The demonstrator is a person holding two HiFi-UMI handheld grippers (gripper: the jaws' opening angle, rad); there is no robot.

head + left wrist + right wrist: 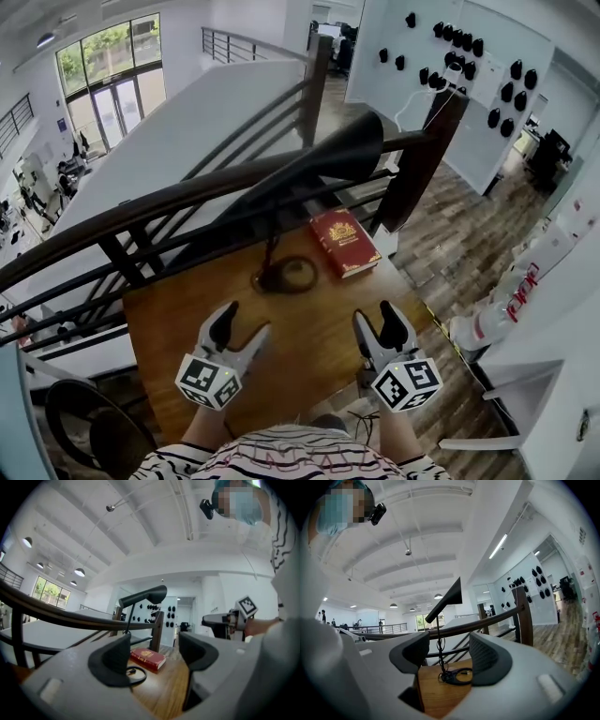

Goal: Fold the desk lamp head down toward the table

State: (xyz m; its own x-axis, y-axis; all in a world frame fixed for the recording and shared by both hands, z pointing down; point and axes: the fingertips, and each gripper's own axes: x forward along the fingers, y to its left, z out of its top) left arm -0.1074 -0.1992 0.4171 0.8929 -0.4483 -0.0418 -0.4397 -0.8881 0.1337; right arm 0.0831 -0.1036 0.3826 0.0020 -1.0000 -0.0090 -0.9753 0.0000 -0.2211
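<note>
Wooden table (309, 328) on an upper landing, pushed against a dark railing (187, 195). Open office floor lies beyond and below, and a white wall panel (375, 84) dotted with black round pieces stands off to the right. The desk lamp (319, 164) stands at the far side of the table, close to the railing. Its ring base (446, 676) lies flat on the wood and a thin stem (439, 644) rises straight up from it. The long black head (445, 599) is raised and slants upward, well clear of the tabletop and above the top rail, so it is not folded down. A red book (344, 242) lies flat just right of the base, apart from it. The left gripper (244, 323) is over the near left part of the table and points level toward the lamp. Its dark pads (115, 660) stand apart, with only the book and tabletop visible through the gap. The right gripper (375, 317) is over the near right part, also level. Its jaws are spread with nothing gripped, and the lamp stem and base show far off between them. Both grippers are well short of the lamp and touch neither it nor the book. The marker cubes (208, 380) sit at the near ends, just ahead of the person's striped sleeves (281, 457).
</note>
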